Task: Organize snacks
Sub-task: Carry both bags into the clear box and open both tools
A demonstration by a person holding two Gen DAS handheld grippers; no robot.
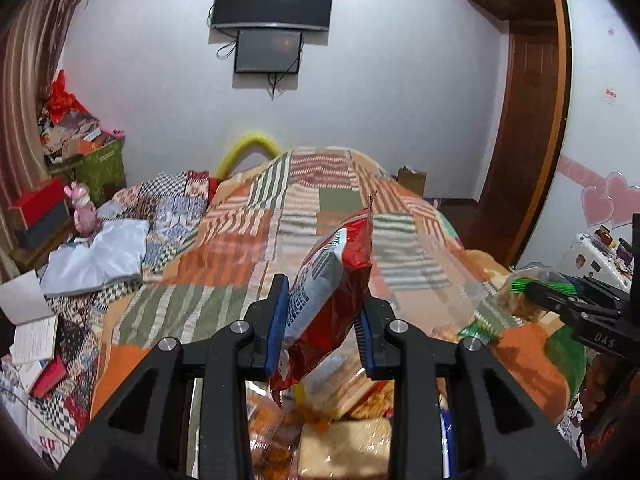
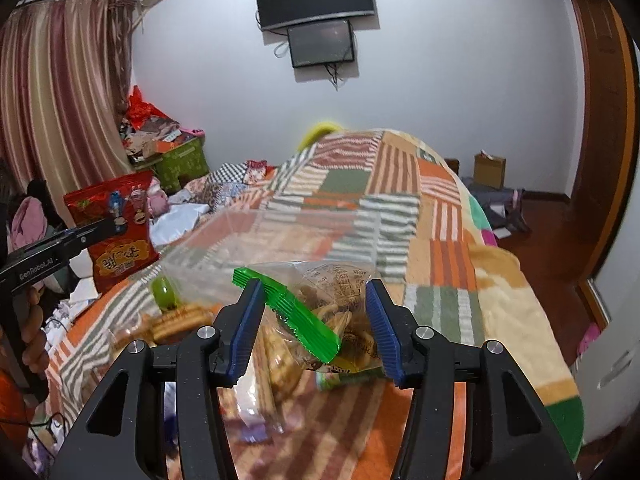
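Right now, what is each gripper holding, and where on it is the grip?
The left gripper pinches the red snack bag across its lower middle. The right gripper pinches the clear biscuit bag near its green sealed top.

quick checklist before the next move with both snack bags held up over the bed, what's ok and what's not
1. Left gripper pinching the red foil snack bag: ok, pads press both sides.
2. Red bag hangs clear of the patchwork blanket: ok.
3. Right gripper holding the clear plastic bag of biscuits with green seal strip: ok, bag sits between the pads.
4. Clear bag sealed: cannot tell.
5. Two grippers apart: ok.
6. Drop-off spot: cannot tell, none evident.
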